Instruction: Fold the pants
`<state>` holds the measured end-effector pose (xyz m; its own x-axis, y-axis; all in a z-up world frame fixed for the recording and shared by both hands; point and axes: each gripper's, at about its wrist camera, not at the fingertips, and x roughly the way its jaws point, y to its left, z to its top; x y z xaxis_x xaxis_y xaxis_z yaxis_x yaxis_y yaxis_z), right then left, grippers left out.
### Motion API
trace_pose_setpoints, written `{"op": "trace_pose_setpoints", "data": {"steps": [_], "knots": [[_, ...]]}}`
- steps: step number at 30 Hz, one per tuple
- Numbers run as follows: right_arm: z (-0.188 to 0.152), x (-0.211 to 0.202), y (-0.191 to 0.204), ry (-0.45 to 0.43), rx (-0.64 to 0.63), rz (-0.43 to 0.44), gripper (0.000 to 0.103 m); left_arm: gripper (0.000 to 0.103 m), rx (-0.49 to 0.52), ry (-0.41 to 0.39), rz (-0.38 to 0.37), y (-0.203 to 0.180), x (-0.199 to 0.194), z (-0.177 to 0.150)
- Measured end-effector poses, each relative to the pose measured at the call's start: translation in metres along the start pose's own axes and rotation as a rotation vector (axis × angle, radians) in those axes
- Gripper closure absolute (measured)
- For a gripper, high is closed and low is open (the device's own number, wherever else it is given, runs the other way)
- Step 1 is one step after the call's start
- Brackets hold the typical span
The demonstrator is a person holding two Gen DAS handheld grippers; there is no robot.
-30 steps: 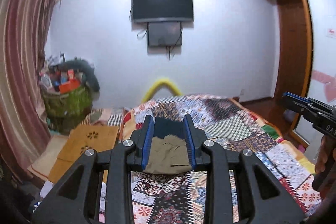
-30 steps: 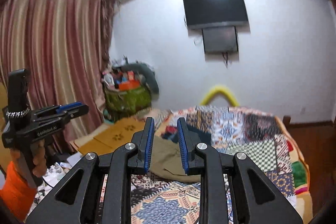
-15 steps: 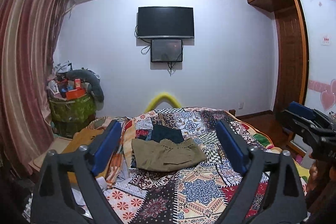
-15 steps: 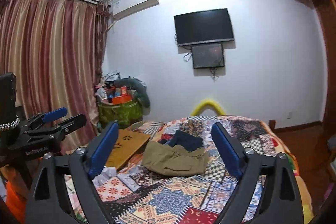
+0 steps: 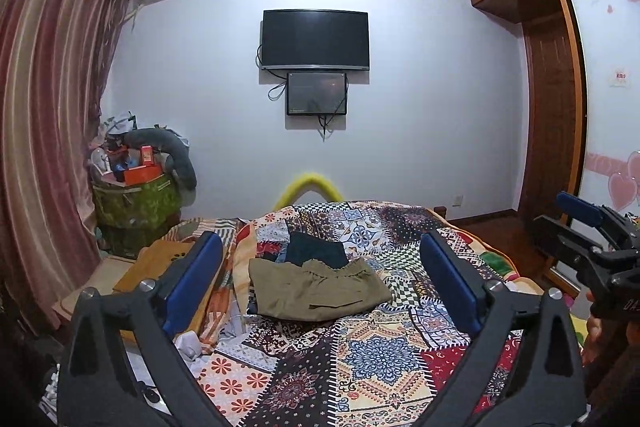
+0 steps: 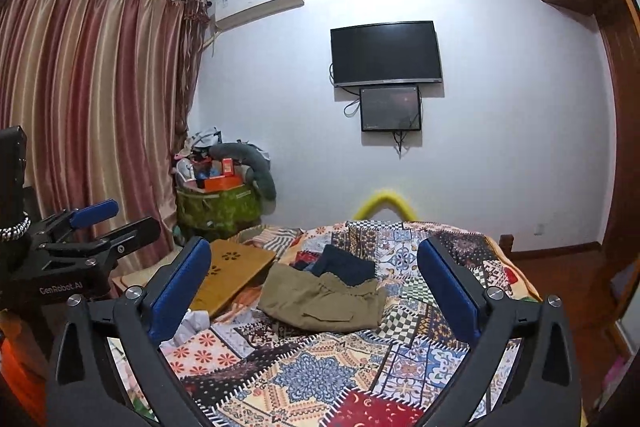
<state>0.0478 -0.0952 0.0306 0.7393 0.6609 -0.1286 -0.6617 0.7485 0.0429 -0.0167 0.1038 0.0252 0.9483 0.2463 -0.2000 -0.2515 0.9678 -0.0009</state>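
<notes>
Olive-green pants [image 5: 320, 291] lie folded in a rough rectangle on the patchwork quilt [image 5: 384, 347], also in the right wrist view [image 6: 324, 301]. A dark blue garment [image 5: 316, 253] lies just behind them. My left gripper [image 5: 322, 283] is wide open and empty, held back above the near part of the bed. My right gripper [image 6: 314, 285] is also wide open and empty, apart from the pants. Each gripper shows at the edge of the other's view, the right one [image 5: 580, 231] and the left one [image 6: 104, 223].
A wooden lap board [image 6: 236, 275] lies at the bed's left edge. A green bin of clutter [image 5: 136, 199] stands by the striped curtain [image 5: 44, 131]. A TV [image 5: 315, 39] hangs on the far wall. A wooden wardrobe [image 5: 552, 99] stands right.
Both grippers opened from nearly shut to wide open and pulled back and up from the pants. The pants stay folded on the quilt.
</notes>
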Motion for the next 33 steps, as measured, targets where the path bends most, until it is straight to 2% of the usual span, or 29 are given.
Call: {"op": "trace_pose_setpoints", "data": {"steps": [8, 33], "knots": [[-0.010, 0.000, -0.003, 0.027, 0.017, -0.007, 0.001, 0.001, -0.004, 0.012, -0.004, 0.002, 0.005, -0.002], [-0.008, -0.003, -0.013, 0.041, 0.031, -0.025, 0.001, 0.000, -0.025, 0.043, -0.014, 0.010, 0.013, -0.006]]}}
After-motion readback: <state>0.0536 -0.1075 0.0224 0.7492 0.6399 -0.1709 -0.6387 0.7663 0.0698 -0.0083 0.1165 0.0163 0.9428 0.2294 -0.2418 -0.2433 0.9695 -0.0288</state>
